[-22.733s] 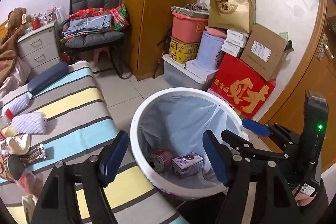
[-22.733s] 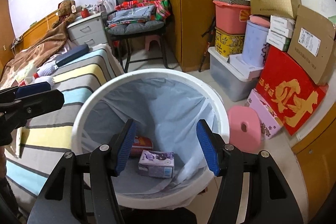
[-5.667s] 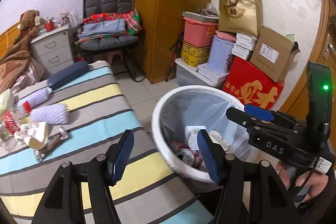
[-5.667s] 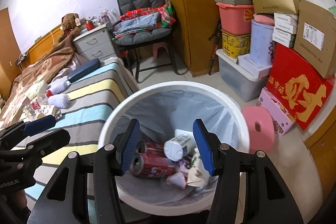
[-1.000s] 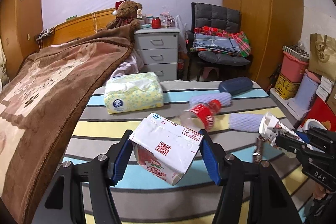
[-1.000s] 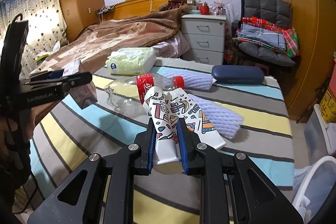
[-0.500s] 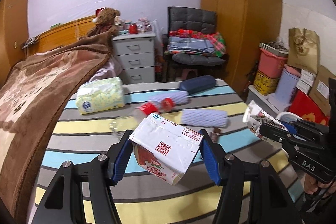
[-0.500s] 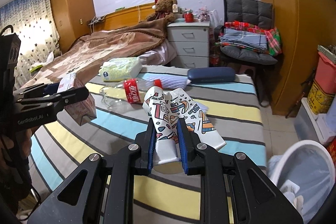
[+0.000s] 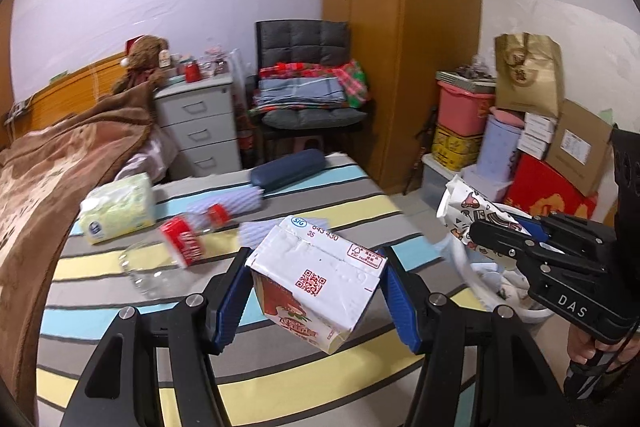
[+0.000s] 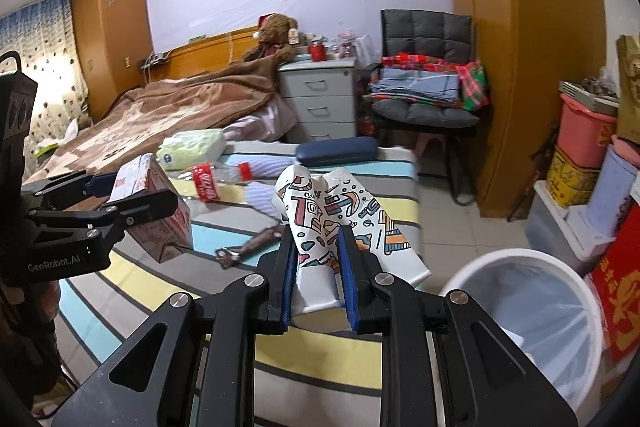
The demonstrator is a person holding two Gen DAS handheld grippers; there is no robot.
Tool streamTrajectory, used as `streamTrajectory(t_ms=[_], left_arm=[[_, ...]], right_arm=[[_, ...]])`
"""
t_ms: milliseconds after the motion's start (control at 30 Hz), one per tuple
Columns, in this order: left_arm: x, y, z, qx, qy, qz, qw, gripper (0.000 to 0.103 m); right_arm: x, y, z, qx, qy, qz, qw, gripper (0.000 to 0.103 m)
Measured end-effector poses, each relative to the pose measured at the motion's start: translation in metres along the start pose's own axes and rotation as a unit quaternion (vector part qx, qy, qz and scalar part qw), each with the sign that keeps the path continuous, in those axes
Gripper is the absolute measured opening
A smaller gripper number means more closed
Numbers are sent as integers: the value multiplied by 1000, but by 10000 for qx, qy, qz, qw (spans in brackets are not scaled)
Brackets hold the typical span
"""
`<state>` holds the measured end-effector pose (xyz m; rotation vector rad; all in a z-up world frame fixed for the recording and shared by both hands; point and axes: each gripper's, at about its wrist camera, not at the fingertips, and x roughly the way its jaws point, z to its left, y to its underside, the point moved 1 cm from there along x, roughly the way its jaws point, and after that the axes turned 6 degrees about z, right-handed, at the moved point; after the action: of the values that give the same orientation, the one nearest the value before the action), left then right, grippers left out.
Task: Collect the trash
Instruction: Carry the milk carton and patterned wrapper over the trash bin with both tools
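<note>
Left hand-held gripper (image 9: pixel 314 297) is clamped on a crushed milk carton (image 9: pixel 316 283), blue pads pressing both its sides; carton is tilted, white top with a QR code facing the camera, held up off the striped bed (image 9: pixel 280 379). Right hand-held gripper (image 10: pixel 317 269) has its jaws drawn in narrow, pinching a crumpled paper cup (image 10: pixel 332 223) with a coloured doodle print; the cup's flattened body sticks forward past the pads.

From the right wrist view, the white trash bin (image 10: pixel 532 311), lined with a pale bag, stands on the floor at the bed's foot, lower right of the cup and apart from it. From the left wrist view the bin's rim is partly hidden behind the right hand-held gripper.

On the bed:
- clear plastic bottle (image 9: pixel 176 251) with red label and red cap, lying on its side
- tissue pack (image 9: pixel 118 207), near the brown blanket (image 9: pixel 52 179)
- dark blue case (image 9: pixel 286 171) at the far edge
- foam net sleeves (image 10: pixel 264 197), blurred
- small wrapper (image 10: pixel 250 245), just ahead of the cup
</note>
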<state>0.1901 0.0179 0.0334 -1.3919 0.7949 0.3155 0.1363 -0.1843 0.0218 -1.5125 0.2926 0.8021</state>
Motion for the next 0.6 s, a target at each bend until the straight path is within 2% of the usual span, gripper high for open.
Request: streamTrajectory(t_ms=[300, 600], left_arm=[[15, -9, -59, 285, 402, 65, 9988, 62], [35, -16, -127, 695, 974, 152, 9927, 62]], right_arm=[[-16, 10, -35, 278, 354, -67, 9990, 21], [-32, 22, -68, 590, 700, -67, 9958, 21]])
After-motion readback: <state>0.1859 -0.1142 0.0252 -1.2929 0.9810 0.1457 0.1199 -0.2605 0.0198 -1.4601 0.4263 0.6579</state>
